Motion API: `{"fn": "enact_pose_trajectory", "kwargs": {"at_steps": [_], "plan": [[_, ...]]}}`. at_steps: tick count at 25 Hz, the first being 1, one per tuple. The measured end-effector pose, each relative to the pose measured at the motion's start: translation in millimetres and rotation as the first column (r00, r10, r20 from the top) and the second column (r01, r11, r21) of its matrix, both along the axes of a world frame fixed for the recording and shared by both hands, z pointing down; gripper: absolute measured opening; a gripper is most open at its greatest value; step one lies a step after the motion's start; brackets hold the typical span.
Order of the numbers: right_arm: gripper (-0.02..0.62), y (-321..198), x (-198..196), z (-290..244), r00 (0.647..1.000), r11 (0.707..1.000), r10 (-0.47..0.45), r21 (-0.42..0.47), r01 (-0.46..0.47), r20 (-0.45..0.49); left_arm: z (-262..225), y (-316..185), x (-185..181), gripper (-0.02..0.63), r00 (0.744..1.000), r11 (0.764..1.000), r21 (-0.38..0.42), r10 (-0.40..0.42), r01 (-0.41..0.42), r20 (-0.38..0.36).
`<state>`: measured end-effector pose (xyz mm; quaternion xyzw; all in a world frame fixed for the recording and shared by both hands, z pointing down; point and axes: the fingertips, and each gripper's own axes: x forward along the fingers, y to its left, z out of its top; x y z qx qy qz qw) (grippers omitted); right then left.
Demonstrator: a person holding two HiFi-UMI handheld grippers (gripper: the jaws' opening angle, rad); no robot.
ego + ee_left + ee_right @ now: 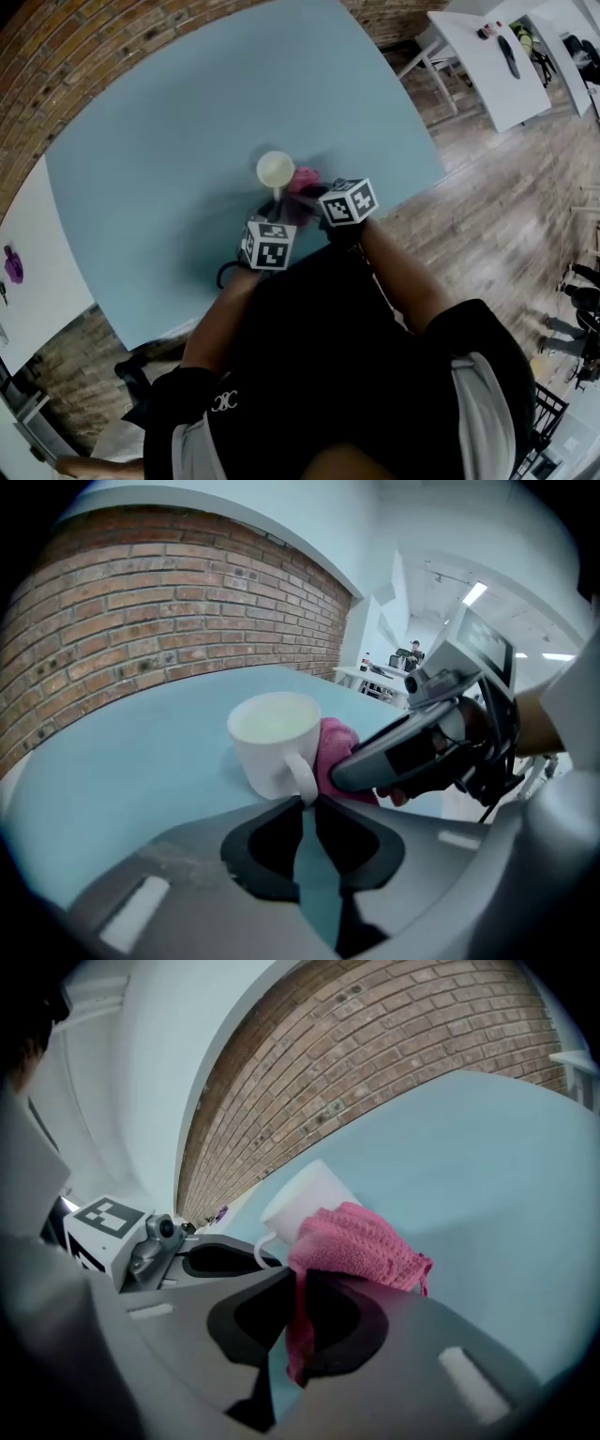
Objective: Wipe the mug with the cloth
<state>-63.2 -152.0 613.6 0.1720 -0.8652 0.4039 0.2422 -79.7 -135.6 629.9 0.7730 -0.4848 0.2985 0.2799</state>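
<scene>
"Mug [275,170] in the head view: where is it, and why there?"

"White, it appears to stand on the blue tabletop [159,150], a little in from the near edge and about midway along it, close in front of the person. I'd judge that both tools reach it easily there. The left gripper [277,199] comes at it from the near side, and the right gripper [309,191] brings the pink cloth [305,177] to its right side."

"And the left gripper view?"

"The left gripper's fingers [286,810] are clenched, tips nearly meeting on the lower end of the mug's handle [300,775]. That looks like a steadying hold, meant to stop the mug [272,733] sliding or turning under the rubbing. The cloth [333,757] sits against the wall just beside the handle, with the right gripper [412,752] behind it."

"The right gripper view?"

"Its fingers [323,1288] are clamped on a fold of the cloth [361,1241]. One strip hangs down between them, and the rest bunches out ahead as a pad against the mug's side [309,1202]. The pad, not the fingers, meets the mug. The left gripper [202,1258] shows at the handle, towards the left."

"How far along?"

"By my reading, the wiping is under way on the outer wall. I cannot tell whether the inside has been wiped."
</scene>
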Motion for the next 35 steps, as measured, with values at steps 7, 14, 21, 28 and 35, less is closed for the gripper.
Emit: {"fn": "enact_pose_trajectory", "kwargs": {"at_steps": [7, 14, 21, 28, 35], "plan": [[0.035, 12, -10, -34, 0.977, 0.951, -0.186, 0.229, 0.206, -0.104, -2, 0, 8, 0.046, 0.997, 0.998, 0.03, 0.062, -0.063, 0.053], [0.035, 7, -5, -1, 0.935, 0.926, -0.255, 0.216, 0.309, -0.244, 0, 2, 12, 0.043, 0.985, 0.99, 0.025, 0.137, -0.14, 0.108], [0.035, -7, 1, 10, 0.965, 0.967, -0.184, 0.139, 0.212, -0.189, -2, 7, 27, 0.04, 0.98, 0.982, 0.036, 0.185, -0.188, 0.078], [0.035, -13, 10, 15, 0.977, 0.983, -0.138, 0.099, 0.155, -0.161, -19, 27, 22, 0.195, 0.978, 0.972, 0.108, 0.207, -0.209, 0.028], [0.035, -14, 8, 19, 0.98, 0.985, -0.125, 0.096, 0.141, -0.153, -35, -14, -59, 0.296, 0.989, 0.975, 0.162, 0.143, -0.149, 0.045]]}}
